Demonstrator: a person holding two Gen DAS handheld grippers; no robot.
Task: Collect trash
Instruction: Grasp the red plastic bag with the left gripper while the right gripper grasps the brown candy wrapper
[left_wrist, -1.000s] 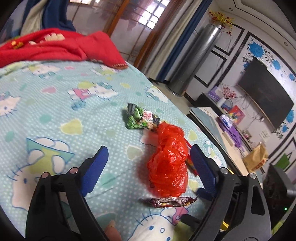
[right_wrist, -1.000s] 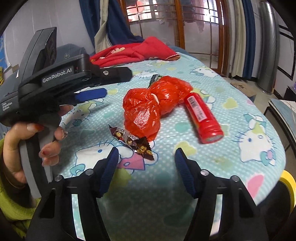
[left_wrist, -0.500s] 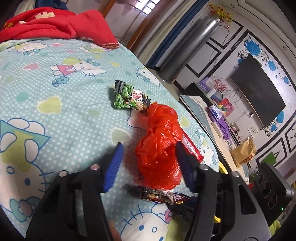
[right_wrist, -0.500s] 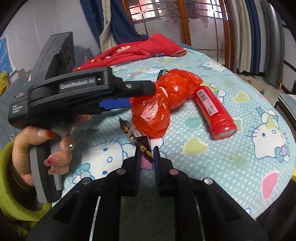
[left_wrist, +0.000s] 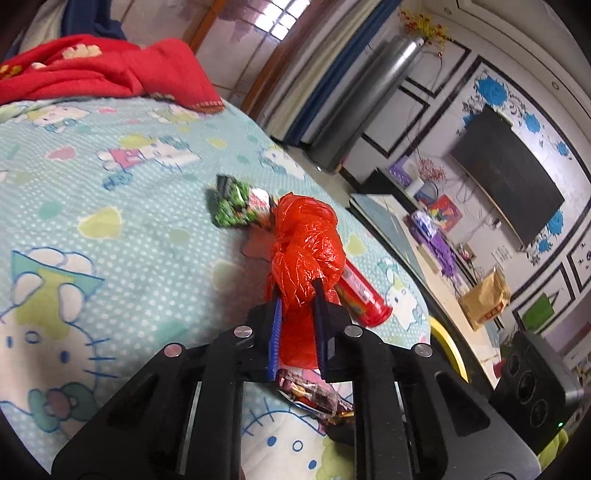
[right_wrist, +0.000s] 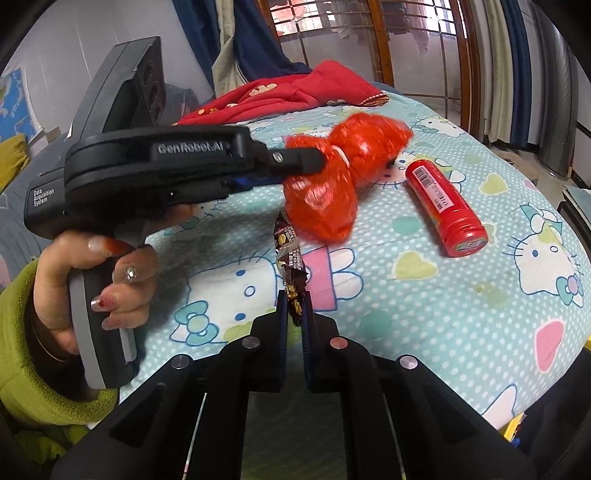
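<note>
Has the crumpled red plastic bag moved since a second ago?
Yes. The crumpled red plastic bag, pinched by the left gripper, has lifted away from the still red cylindrical tube it lay against.

"GenRobot.AI" (left gripper (right_wrist: 295, 162) housing)

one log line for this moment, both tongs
left tongs: closing on red plastic bag | right tongs: shut on brown candy wrapper | red tube: untouched on bed
</note>
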